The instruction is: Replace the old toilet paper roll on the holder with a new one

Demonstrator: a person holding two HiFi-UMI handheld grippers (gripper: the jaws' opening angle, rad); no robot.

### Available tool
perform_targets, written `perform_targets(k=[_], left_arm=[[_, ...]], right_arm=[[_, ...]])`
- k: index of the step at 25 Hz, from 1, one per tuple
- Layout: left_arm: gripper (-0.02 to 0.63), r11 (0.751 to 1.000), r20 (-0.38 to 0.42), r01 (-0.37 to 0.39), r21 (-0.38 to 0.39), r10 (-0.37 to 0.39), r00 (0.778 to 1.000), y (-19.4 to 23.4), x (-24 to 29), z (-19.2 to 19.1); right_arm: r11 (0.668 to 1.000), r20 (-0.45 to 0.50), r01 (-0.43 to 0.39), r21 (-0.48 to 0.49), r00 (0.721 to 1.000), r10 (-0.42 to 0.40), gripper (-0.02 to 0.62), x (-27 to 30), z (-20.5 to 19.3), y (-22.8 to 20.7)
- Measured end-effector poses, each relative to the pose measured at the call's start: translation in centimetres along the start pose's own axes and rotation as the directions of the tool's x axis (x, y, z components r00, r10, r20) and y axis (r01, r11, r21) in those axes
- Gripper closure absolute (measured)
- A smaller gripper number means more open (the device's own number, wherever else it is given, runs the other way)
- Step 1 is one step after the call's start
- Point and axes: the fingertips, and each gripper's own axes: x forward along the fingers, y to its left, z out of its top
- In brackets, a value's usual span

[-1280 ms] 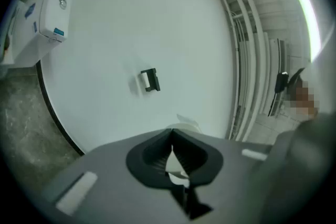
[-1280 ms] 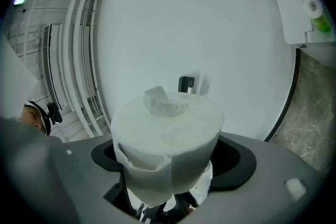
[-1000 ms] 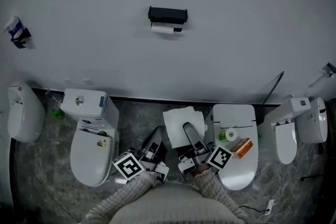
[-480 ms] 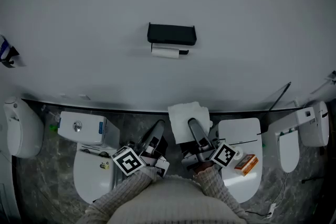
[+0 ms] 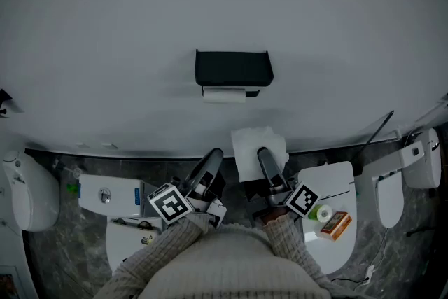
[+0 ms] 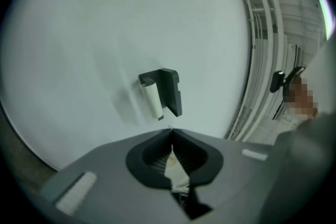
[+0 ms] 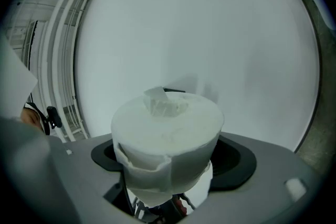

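The new roll [image 7: 165, 134] clamped in the right gripper [image 5: 266, 163] could be knocked loose against the holder [image 5: 233, 68], the left gripper [image 6: 171, 131] being closed on a paper scrap [image 6: 176, 170].

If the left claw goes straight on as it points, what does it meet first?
Probably the black holder with the old roll, just above the tips of the left claw, shut on a paper scrap; depth is unclear, so it might meet the bare wall just below instead.
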Motion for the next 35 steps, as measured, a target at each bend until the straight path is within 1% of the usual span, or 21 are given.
perform_targets(k=[5,8,11,15,19,21,25,28,30,32,35], left_arm=[[0.597,1.0,0.001,0.019,-0.013,-0.019,1.0,0.6,2.5,1.3],[0.597,0.999,-0.003,0.034,0.014,-0.034,0.999,0.8,3.5,1.8],[0.597,0.999,0.001,0.037,-0.001,-0.037,0.999,1.4,4.2,2.0],[0.597,0.998,0.026,0.064,0.0,-0.064,0.998,0.5,5.2,2.6],[0.597,0.999,0.03,0.051,-0.017,-0.05,0.998,0.5,5.4,2.4],[0.597,0.998,0.047,0.04,-0.043,-0.038,0.998,0.7,5.5,2.4],[0.594,0.999,0.062,0.038,-0.007,-0.038,0.997,0.7,6.3,3.0],[0.581,0.998,0.074,0.057,-0.038,-0.054,0.996,0.9,6.9,3.2],[0.564,0.997,0.075,0.053,-0.059,-0.048,0.996,1.2,7.3,3.3],[0.558,0.997,0.076,0.045,-0.065,-0.04,0.996,1.6,7.8,3.6],[0.529,0.997,0.082,0.036,-0.07,-0.03,0.996,2.1,8.7,4.0]], right_arm=[[0.999,0.032,0.035,0.025,0.999,-0.036,0.158,0.5,0.9,-1.3],[0.999,0.025,0.042,0.028,0.999,-0.043,0.158,0.9,1.3,-1.9],[0.999,0.014,0.041,0.035,0.999,-0.041,0.158,1.3,1.8,-2.2],[0.999,-0.008,0.031,0.039,0.999,-0.031,0.158,1.9,2.2,-2.3],[0.999,-0.031,0.021,0.04,0.999,-0.02,0.158,2.4,2.5,-1.7],[0.999,-0.037,0.022,0.047,0.999,-0.02,0.158,2.6,2.7,-1.6],[0.998,-0.051,0.021,0.054,0.999,-0.018,0.158,3.4,3.4,-1.6],[0.998,-0.059,0.026,0.059,0.998,-0.022,0.158,3.6,3.7,-1.8],[0.997,-0.059,0.03,0.066,0.998,-0.027,0.158,3.7,3.9,-2.1],[0.997,-0.059,0.033,0.072,0.998,-0.028,0.158,3.8,4.2,-2.4],[0.997,-0.061,0.035,0.069,0.998,-0.03,0.158,3.9,4.8,-2.5]])
